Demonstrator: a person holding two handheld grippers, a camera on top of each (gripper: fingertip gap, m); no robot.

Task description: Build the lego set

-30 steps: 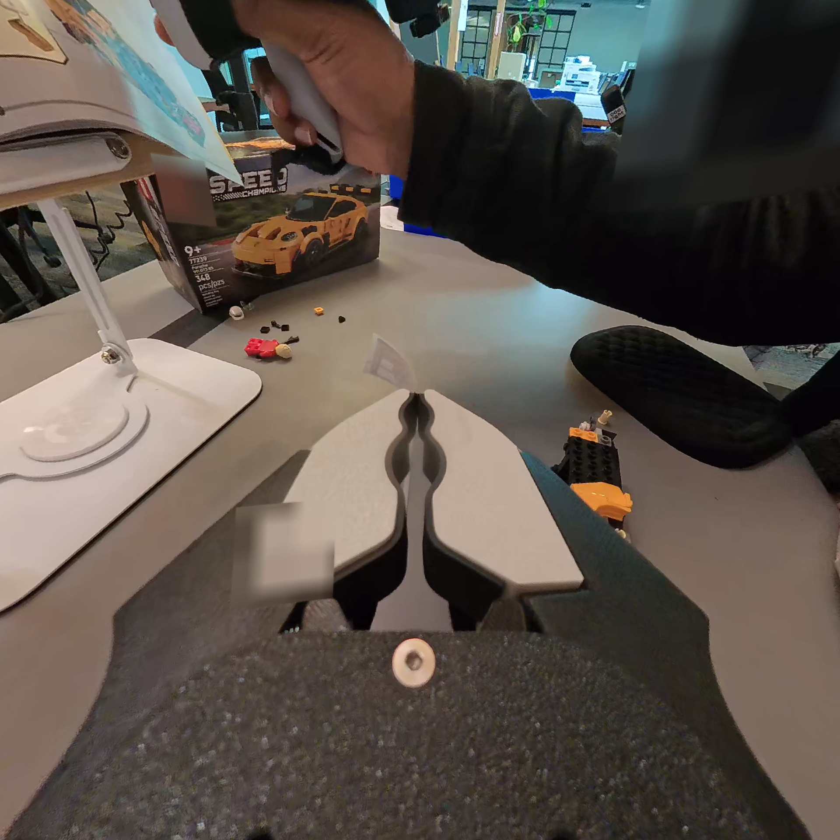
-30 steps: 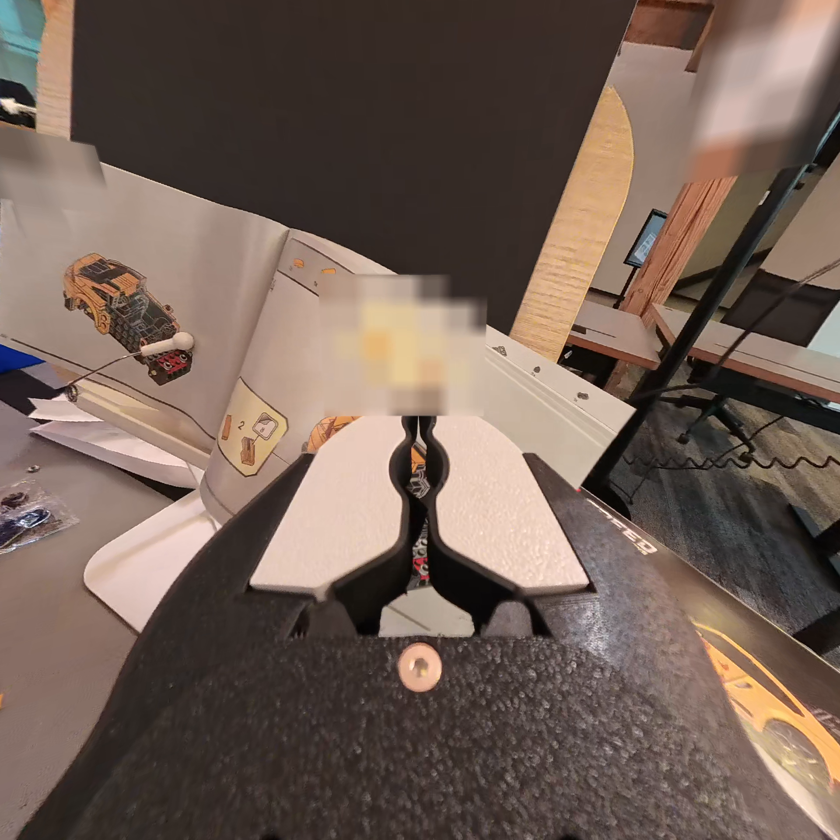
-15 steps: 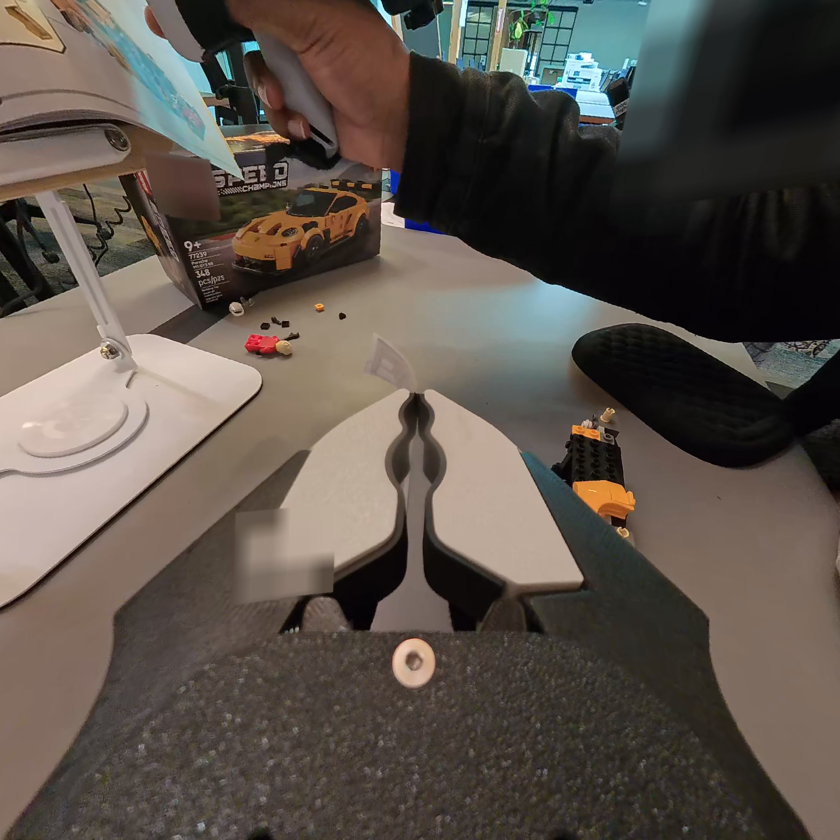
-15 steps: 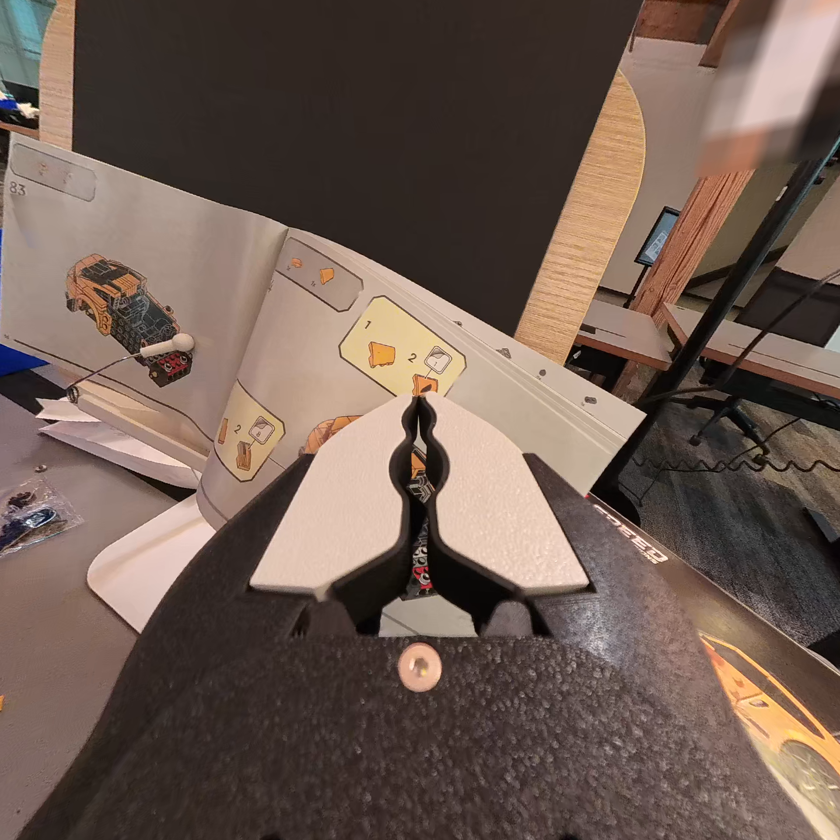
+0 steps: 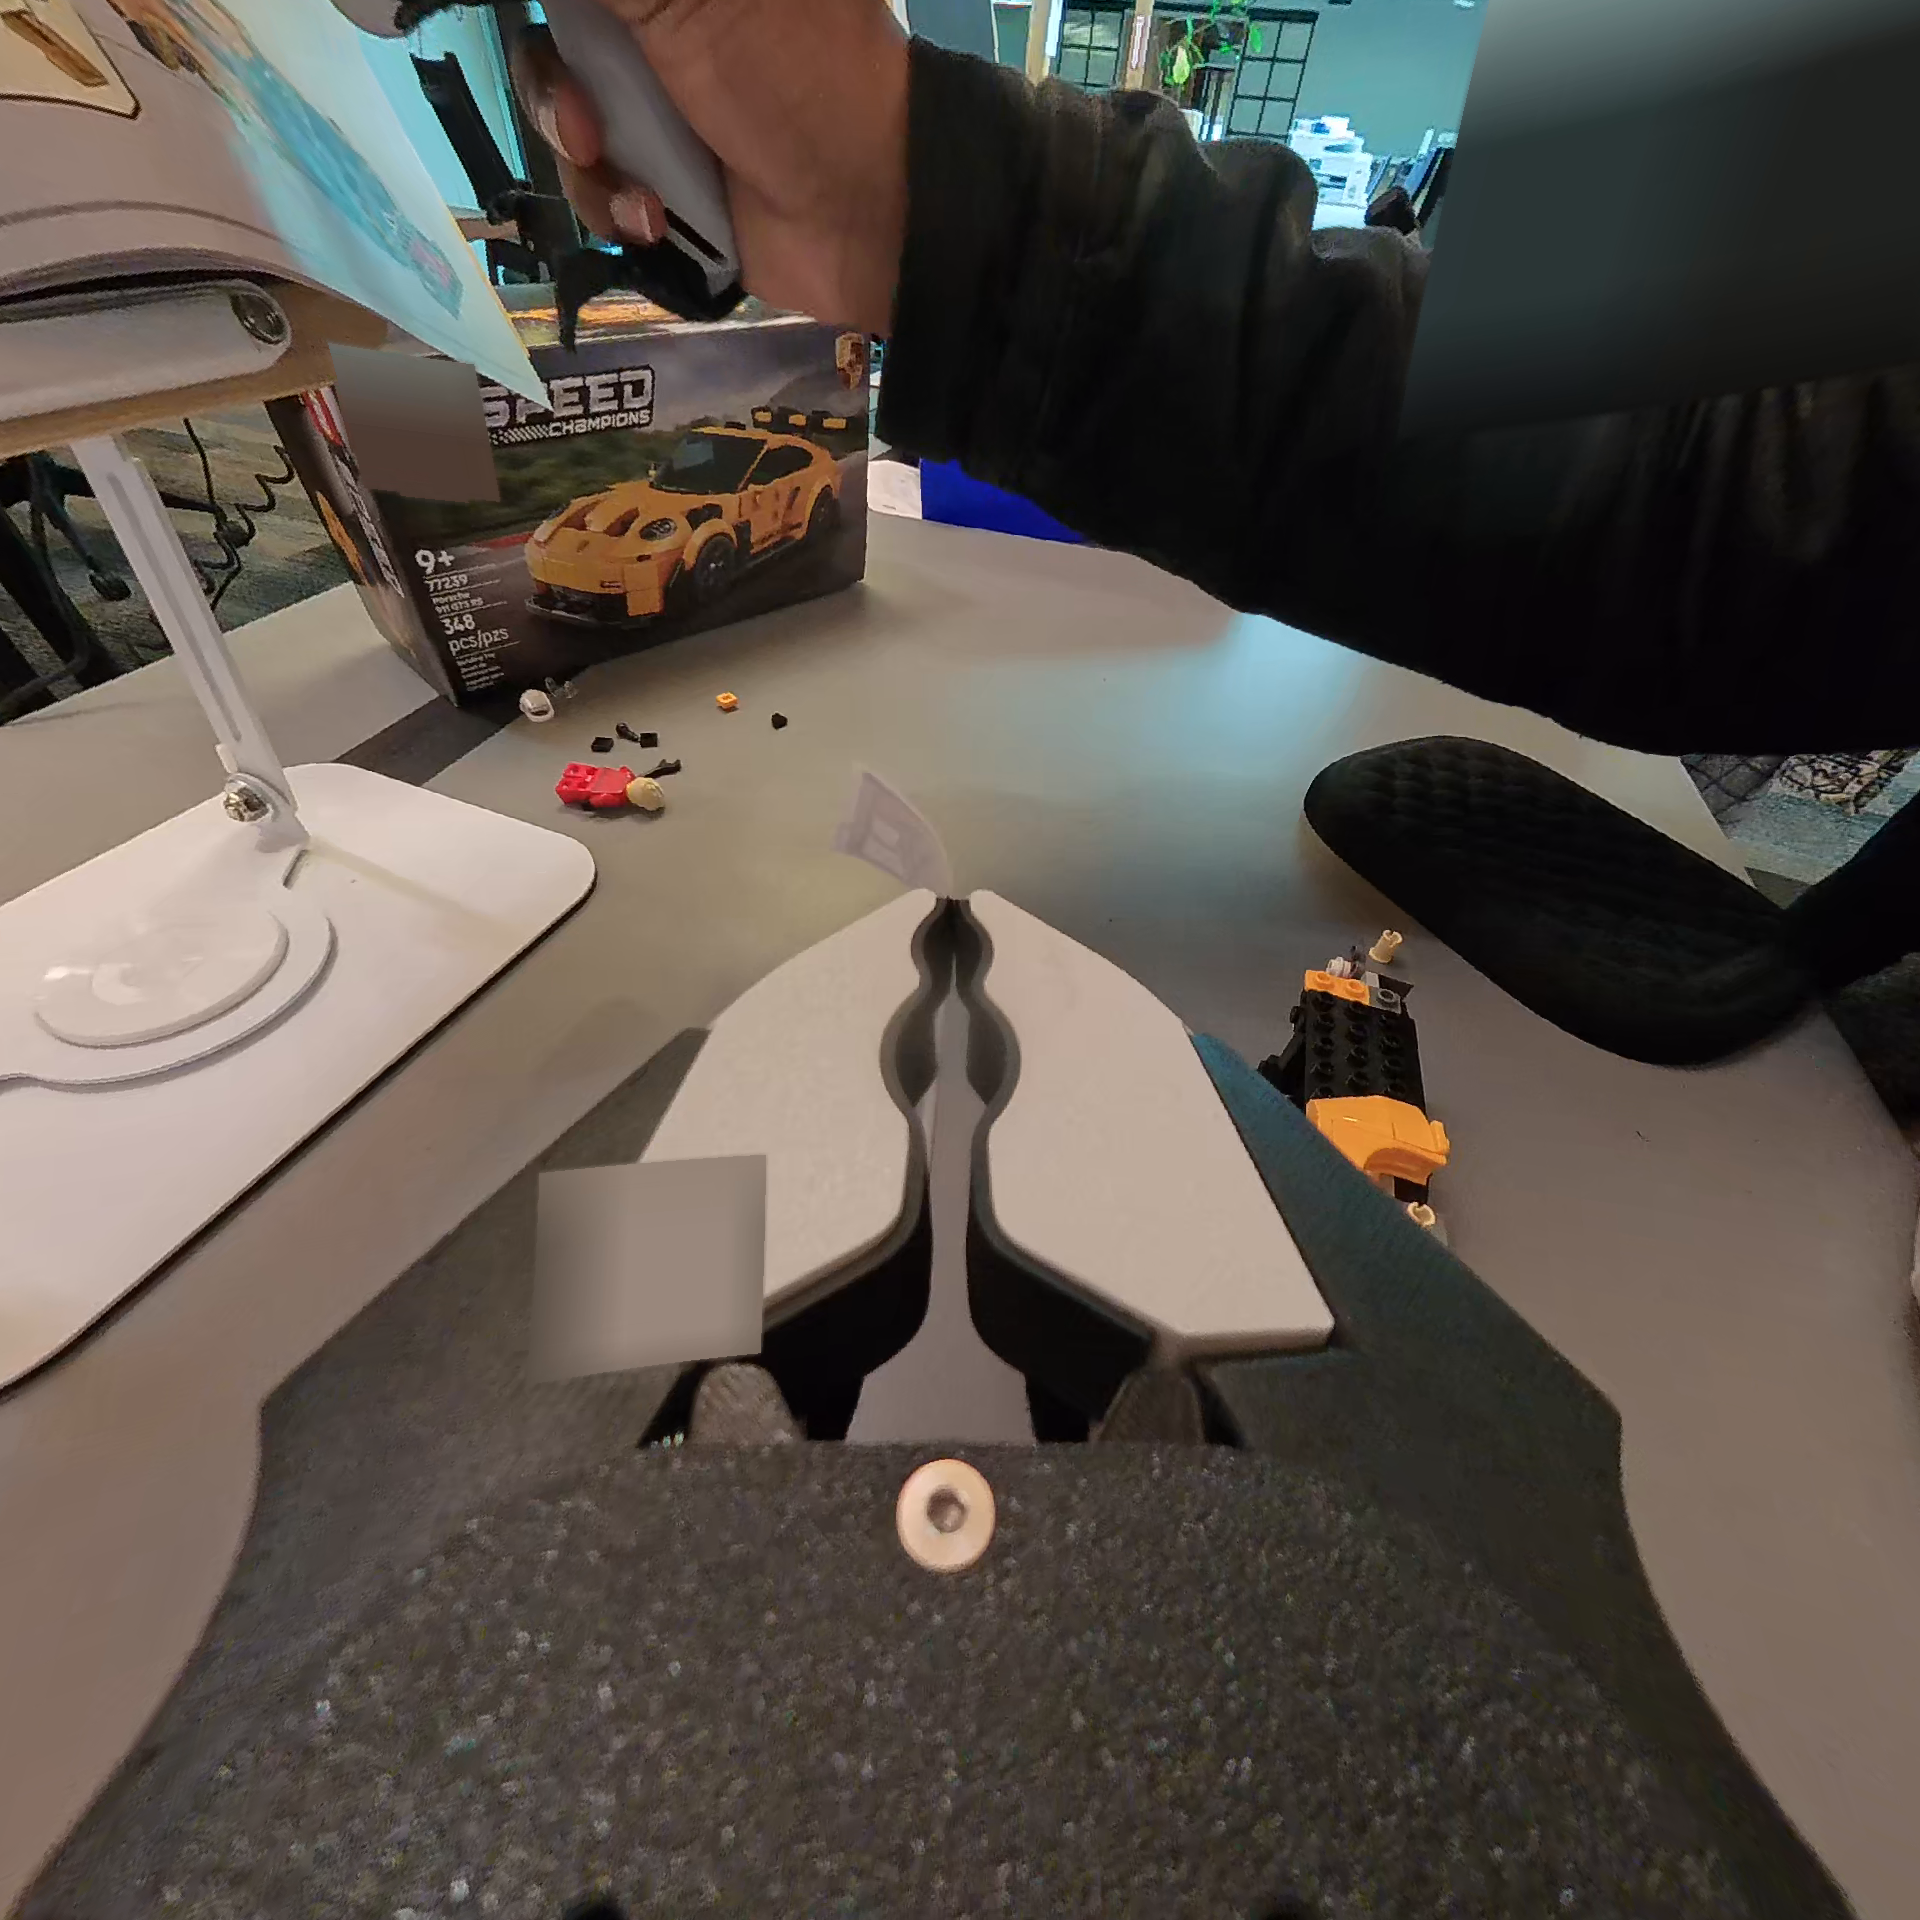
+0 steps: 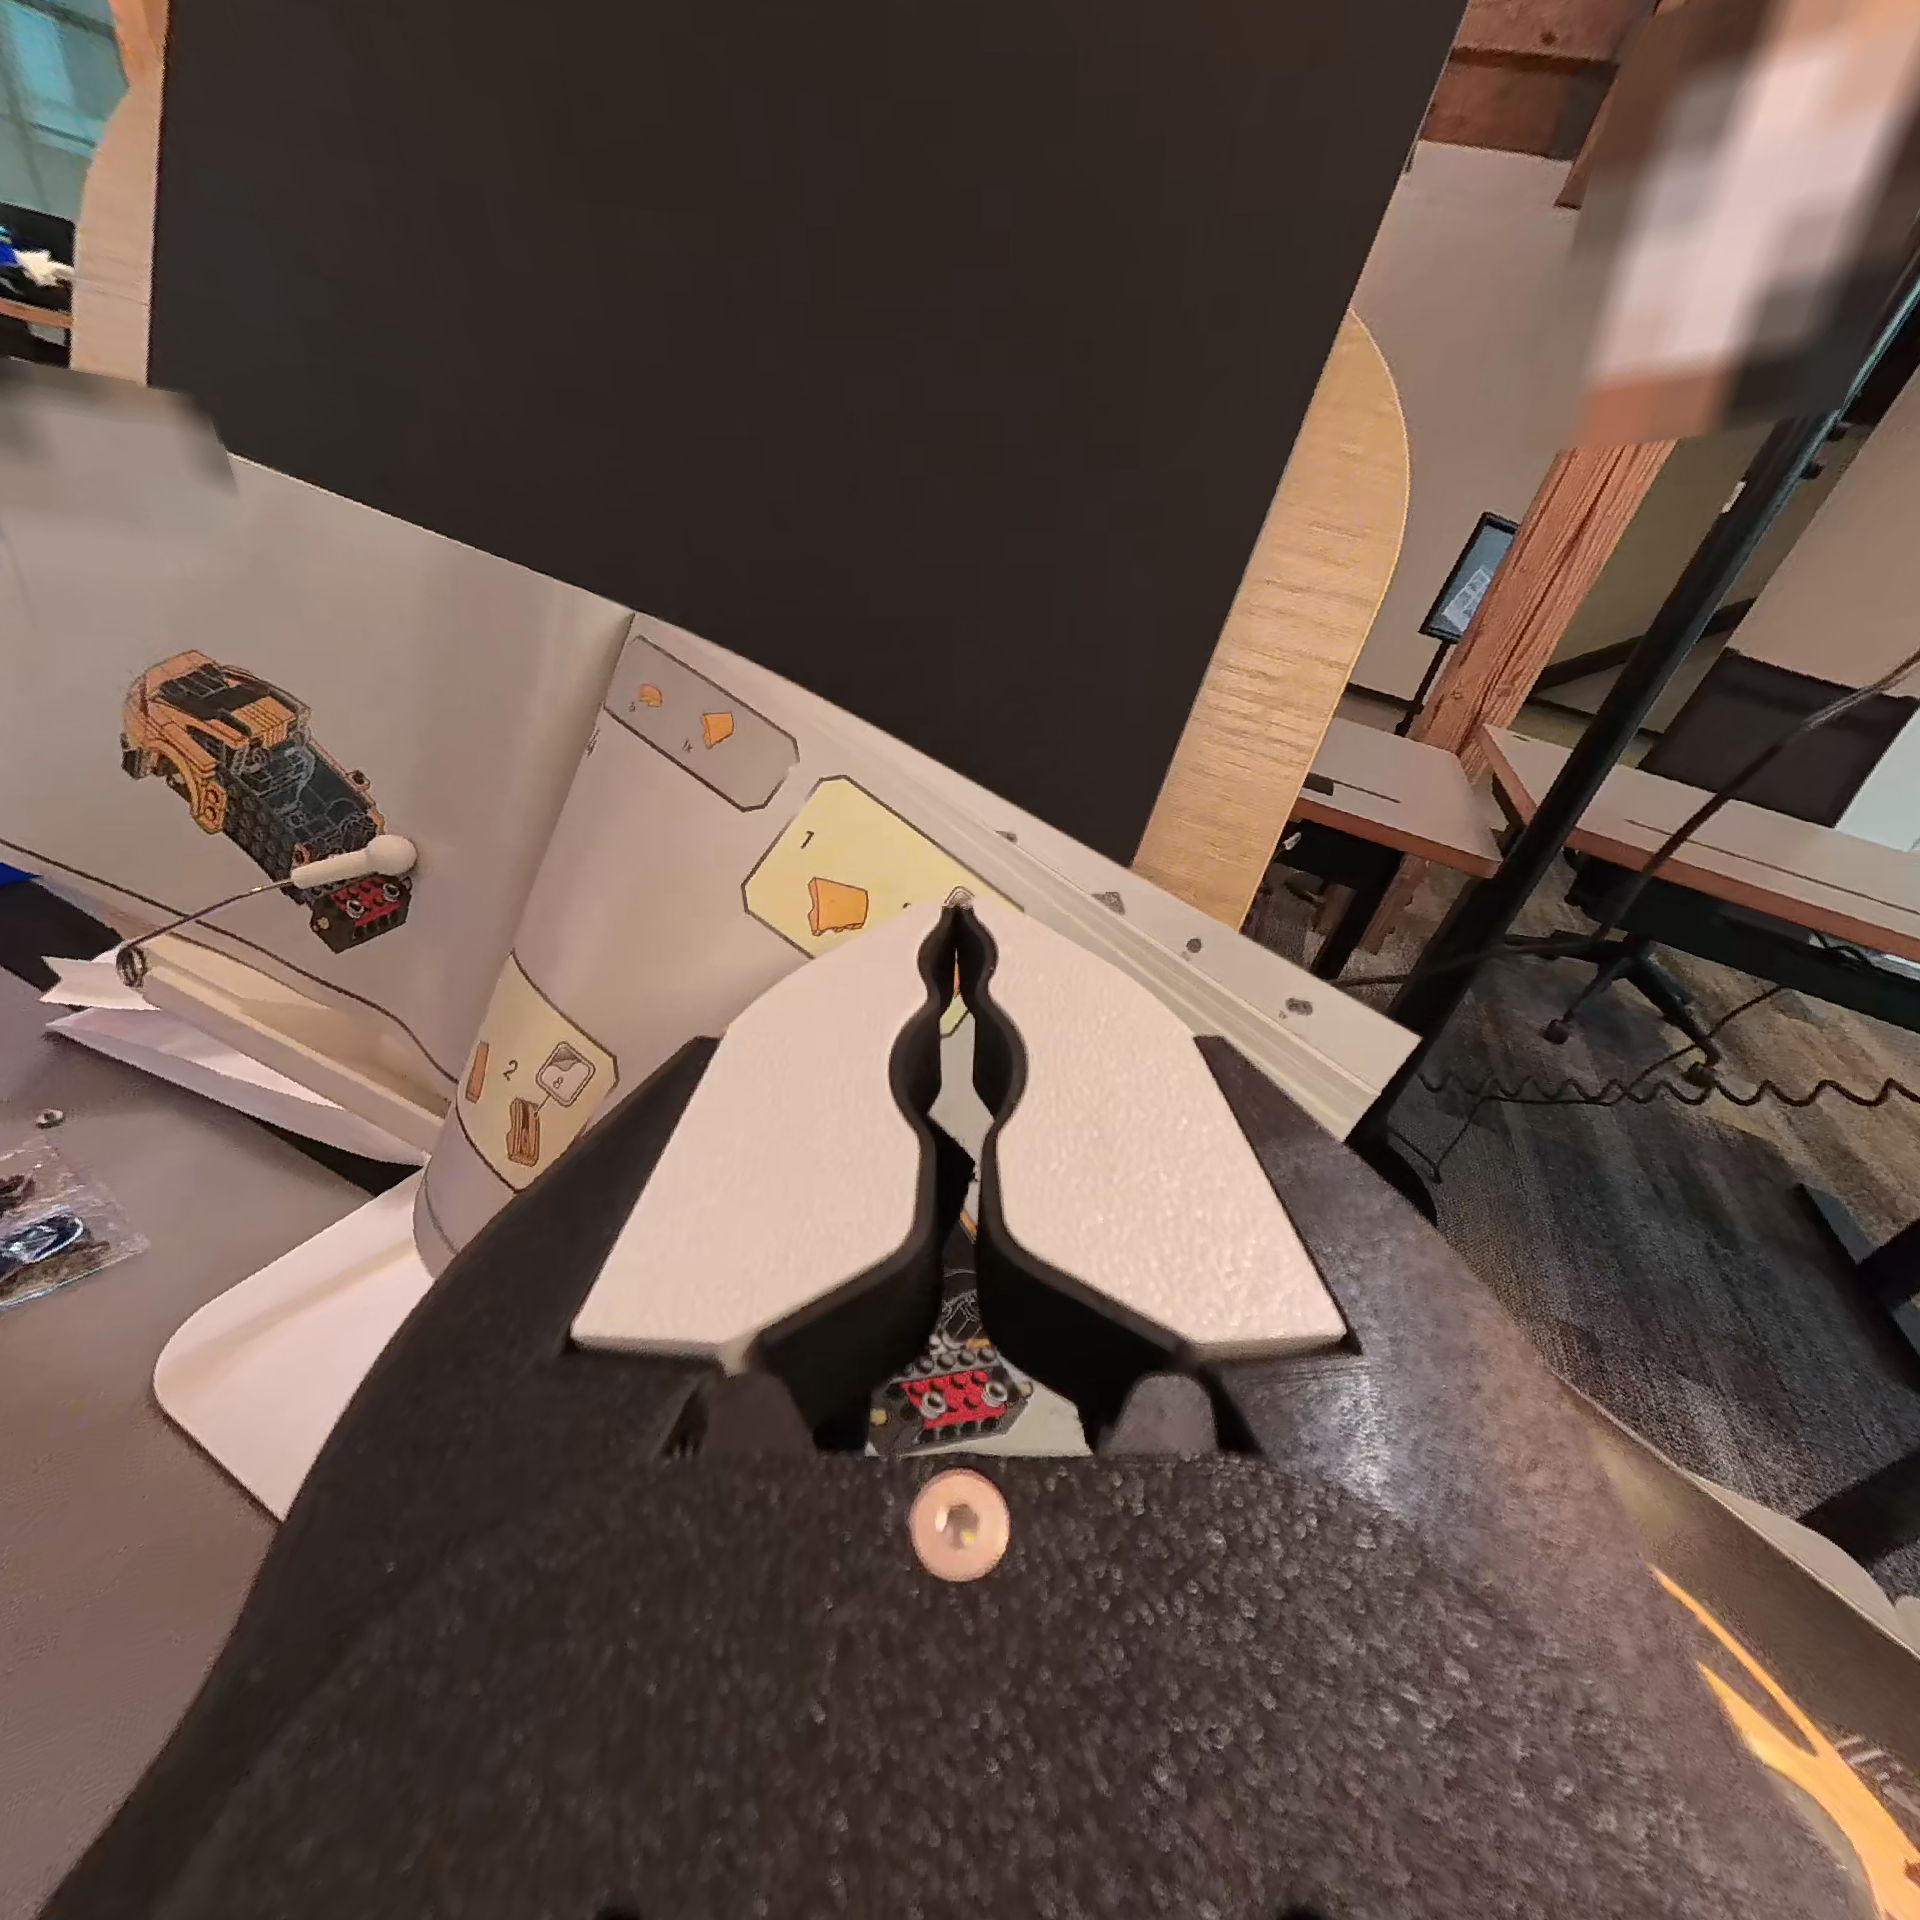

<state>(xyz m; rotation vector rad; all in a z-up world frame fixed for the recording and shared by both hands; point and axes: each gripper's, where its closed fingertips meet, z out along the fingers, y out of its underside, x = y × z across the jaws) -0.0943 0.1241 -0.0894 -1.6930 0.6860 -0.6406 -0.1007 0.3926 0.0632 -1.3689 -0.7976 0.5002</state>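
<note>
Your left pads pinched a small sticker; your right tips met at a booklet page.

From the left: the white stand base [image 5: 312, 935], one red minifigure [image 5: 608, 787] among scattered small black bits, the boxed car set [image 5: 644, 520] — its lettering left unquoted. Your left gripper [image 5: 951, 906] held the translucent sticker [image 5: 894, 836] above the table [image 5: 1091, 727]; the half-built car [image 5: 1361, 1081] lay right. Your right gripper [image 6: 958, 914], fingers together, sat before the instruction booklet [image 6: 675, 883] — whether pinching a page, I cannot tell.
</note>
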